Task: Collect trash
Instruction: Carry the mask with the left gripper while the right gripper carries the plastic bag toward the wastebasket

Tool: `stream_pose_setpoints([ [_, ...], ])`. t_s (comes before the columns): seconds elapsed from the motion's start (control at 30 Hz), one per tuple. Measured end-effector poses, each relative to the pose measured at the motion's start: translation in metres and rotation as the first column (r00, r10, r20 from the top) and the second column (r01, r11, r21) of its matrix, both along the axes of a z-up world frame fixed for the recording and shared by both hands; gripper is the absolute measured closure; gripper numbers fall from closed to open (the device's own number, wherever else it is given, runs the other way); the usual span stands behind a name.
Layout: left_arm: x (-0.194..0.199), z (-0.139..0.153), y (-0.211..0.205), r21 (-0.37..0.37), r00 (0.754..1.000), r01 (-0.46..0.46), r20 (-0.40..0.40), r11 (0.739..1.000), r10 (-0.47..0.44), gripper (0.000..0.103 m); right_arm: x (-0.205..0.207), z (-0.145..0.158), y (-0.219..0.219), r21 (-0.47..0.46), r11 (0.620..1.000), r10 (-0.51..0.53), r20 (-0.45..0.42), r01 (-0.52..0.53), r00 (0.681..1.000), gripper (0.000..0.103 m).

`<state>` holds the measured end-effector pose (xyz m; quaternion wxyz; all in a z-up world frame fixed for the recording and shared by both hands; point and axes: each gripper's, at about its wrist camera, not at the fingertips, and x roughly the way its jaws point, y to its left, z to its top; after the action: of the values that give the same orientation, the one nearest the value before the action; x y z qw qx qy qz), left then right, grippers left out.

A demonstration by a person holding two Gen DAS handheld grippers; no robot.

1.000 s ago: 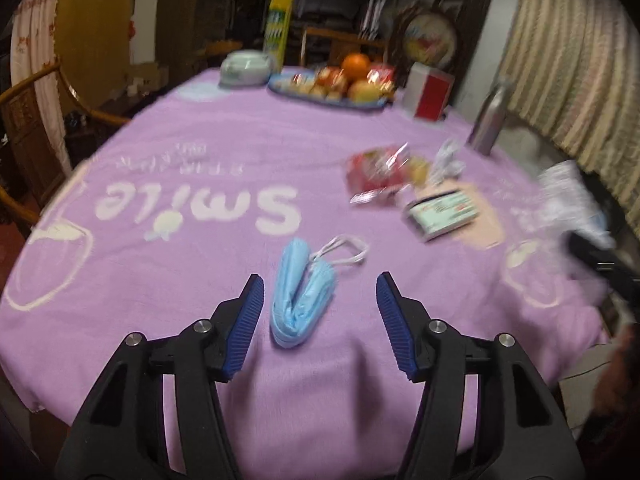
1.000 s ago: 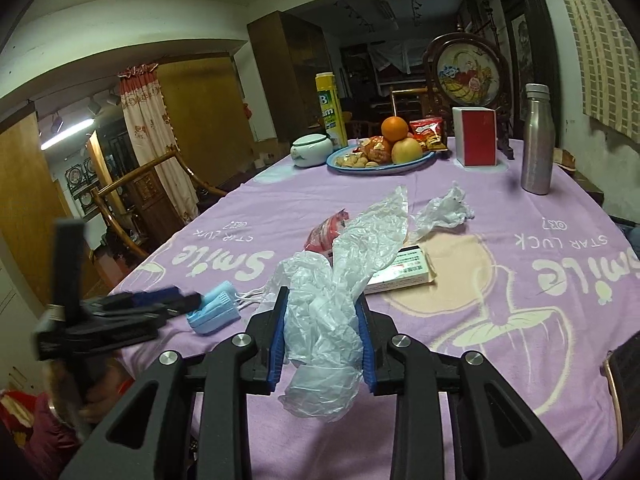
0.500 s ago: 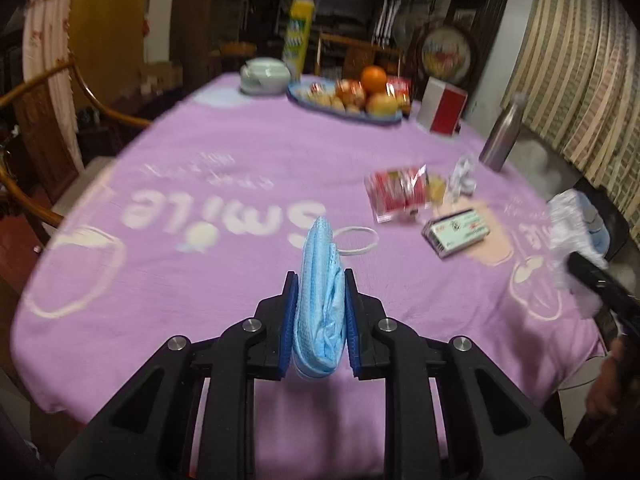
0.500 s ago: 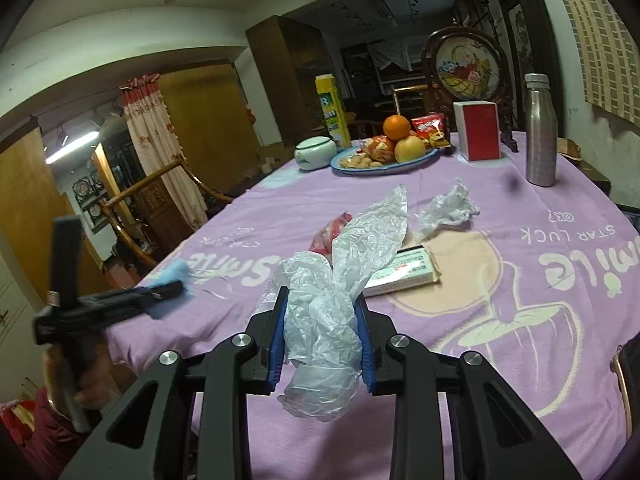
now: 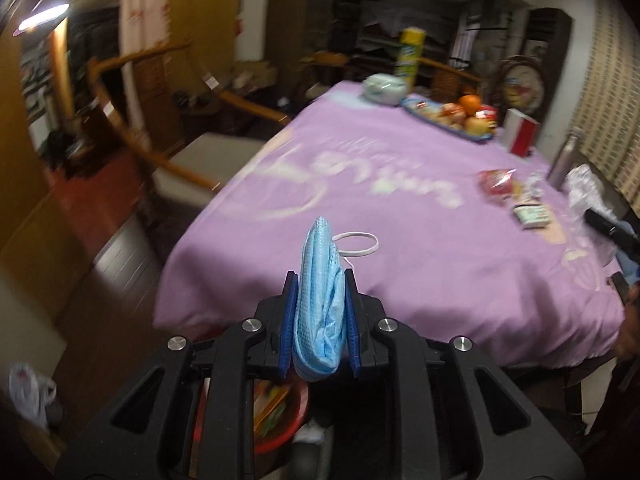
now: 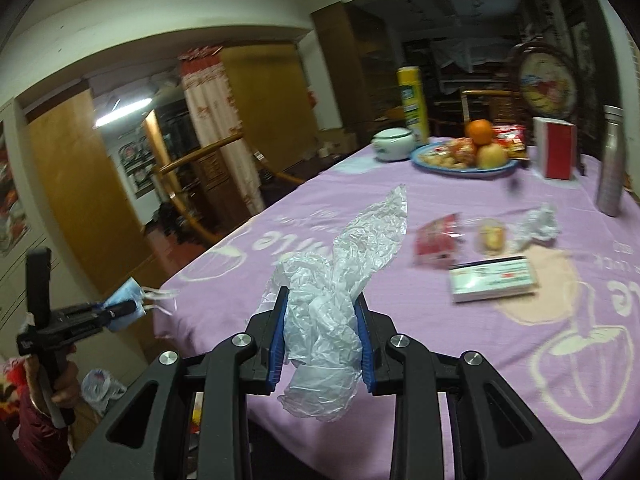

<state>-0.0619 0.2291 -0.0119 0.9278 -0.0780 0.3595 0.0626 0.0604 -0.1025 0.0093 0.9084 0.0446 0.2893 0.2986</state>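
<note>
**Both tongs full at the table's edge**

The left gripper point(image 5: 321, 322) clamps a folded blue face mask point(image 5: 320, 300), held off the purple tablecloth point(image 5: 420, 248) above a red bin point(image 5: 280, 420). The right gripper point(image 6: 322, 340) pinches a crumpled clear plastic bag point(image 6: 332, 308). A red wrapper point(image 6: 434, 240) and a small box point(image 6: 492, 278) lie beyond it.

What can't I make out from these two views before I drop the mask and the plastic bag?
- Red bin, left wrist view: mostly hidden behind the left gripper holding the face mask; contents unreadable.
- Snack wrapper and flat box, right wrist view: motion blur, print illegible.
- Right gripper: the plastic bag covers its pads.
- Floor bag: cut off by the gripper body.
</note>
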Motion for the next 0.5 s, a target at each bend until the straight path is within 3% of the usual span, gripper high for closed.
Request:
stream_pose_setpoints([
  [0.13,-0.013,-0.029,0.032,-0.03,0.996,-0.036,-0.077,0.999,0.033,0.08,-0.006,0.001,0.042,-0.038,0.996,0.077,-0.013,-0.078,0.997,0.072],
  [0.27,-0.016,-0.059,0.046,-0.041,0.989,-0.036,-0.147,0.999,0.029,0.072,-0.013,0.0,0.084,-0.077,0.986,0.146,-0.025,-0.148,0.989,0.072],
  [0.33,-0.019,-0.068,0.054,-0.042,0.986,-0.052,-0.162,0.998,0.045,0.044,-0.016,-0.001,0.106,-0.094,0.978,0.185,-0.042,-0.188,0.982,0.072],
  [0.4,-0.027,-0.069,0.066,-0.043,0.988,-0.096,-0.129,0.994,0.09,0.026,-0.019,-0.003,0.125,-0.111,0.968,0.219,-0.057,-0.225,0.974,0.072],
  [0.5,-0.042,-0.064,0.081,-0.035,0.987,-0.147,-0.074,0.988,0.144,0.016,-0.029,-0.005,0.16,-0.147,0.945,0.284,-0.073,-0.292,0.956,0.073],
])
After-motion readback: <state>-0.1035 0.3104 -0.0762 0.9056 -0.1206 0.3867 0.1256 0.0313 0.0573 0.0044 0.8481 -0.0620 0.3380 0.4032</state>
